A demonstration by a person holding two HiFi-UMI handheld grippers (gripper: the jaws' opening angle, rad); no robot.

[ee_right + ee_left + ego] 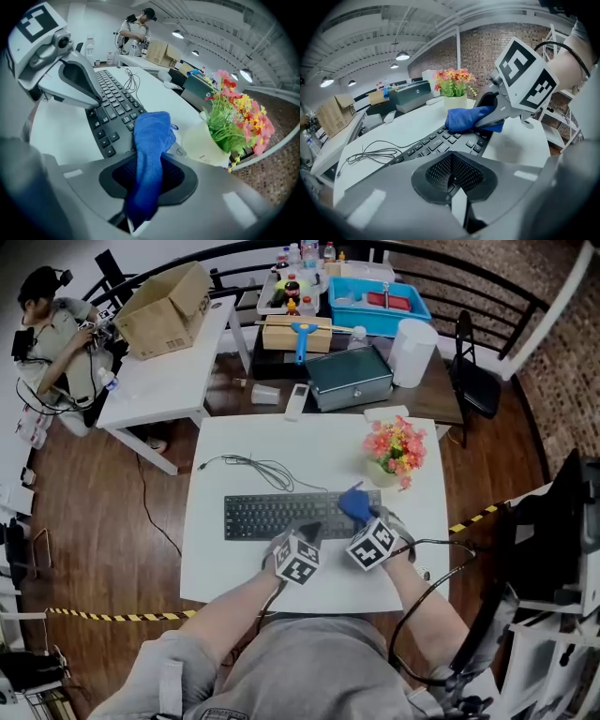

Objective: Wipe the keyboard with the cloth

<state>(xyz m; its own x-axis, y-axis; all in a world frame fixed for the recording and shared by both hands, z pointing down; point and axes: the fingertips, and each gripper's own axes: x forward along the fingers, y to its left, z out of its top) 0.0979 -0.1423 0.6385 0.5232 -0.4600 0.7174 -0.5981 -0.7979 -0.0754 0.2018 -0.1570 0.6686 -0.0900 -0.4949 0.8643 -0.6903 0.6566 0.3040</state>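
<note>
A black keyboard (272, 516) lies across the middle of the white table (225, 568). My right gripper (360, 517) is shut on a blue cloth (354, 503), whose bunched end rests on the keyboard's right part. In the right gripper view the cloth (151, 145) runs out from between the jaws onto the keys (112, 105). My left gripper (307, 532) sits at the keyboard's near edge, left of the right one, jaws shut with nothing between them. The left gripper view shows the keyboard (433, 147) under its tips (451, 164) and the cloth (464, 119) beyond.
A white pot of flowers (395, 452) stands just behind the keyboard's right end, close to the cloth. The keyboard's cable (255, 468) loops behind it. Further back are a grey box (349, 379), a white table with a cardboard box (165, 309), and a person (49, 343).
</note>
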